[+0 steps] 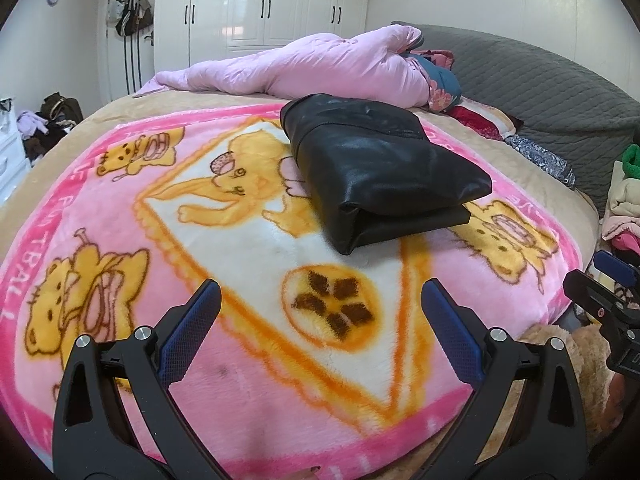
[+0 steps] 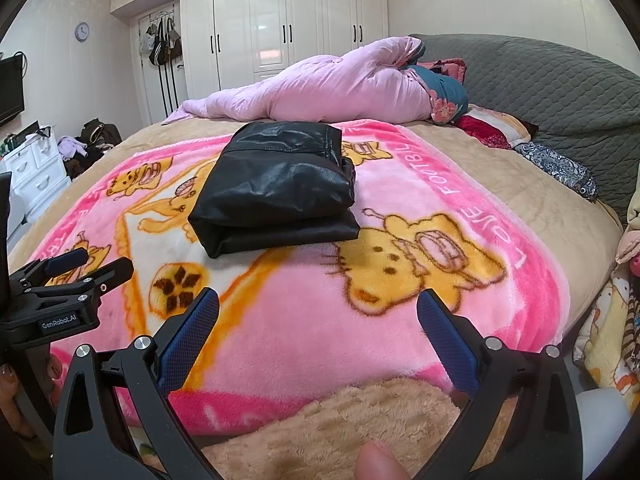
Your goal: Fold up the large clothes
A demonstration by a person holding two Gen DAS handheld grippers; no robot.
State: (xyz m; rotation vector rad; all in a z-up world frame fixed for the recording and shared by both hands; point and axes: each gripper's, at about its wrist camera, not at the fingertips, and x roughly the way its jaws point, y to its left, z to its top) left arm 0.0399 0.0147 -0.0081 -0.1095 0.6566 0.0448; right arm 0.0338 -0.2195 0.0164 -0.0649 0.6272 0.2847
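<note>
Two grippers hover nearest the cameras, short of the black leather garment (image 1: 376, 168) and well apart from it. The left gripper (image 1: 320, 316) has its blue-padded jaws spread wide with nothing between them; the right gripper (image 2: 318, 320) stands the same, wide open and empty. Each also shows at the edge of the other's view, side by side at the near edge of the bed.

Below them lies the pink cartoon blanket (image 1: 248, 392), printed with yellow bears, and a football motif (image 1: 330, 306) sits between the grippers and the garment.

Farther on, the garment rests on the blanket roughly at its middle, already folded into a thick, compact stack of several layers, with a rounded fold facing the grippers and looser edges toward the right. By its sheen it looks like leather or imitation leather: likely heavy for its size, smooth and a little slippery, and springy enough that folds may creep open. A grip would probably hold best at the thick folded edge, pinching all layers together, one gripper at each near corner, instead of on the slick top face.

Beyond the garment lies a bundled pale pink quilt (image 2: 344, 84), then white wardrobes (image 2: 288, 20) against the far wall.
</note>
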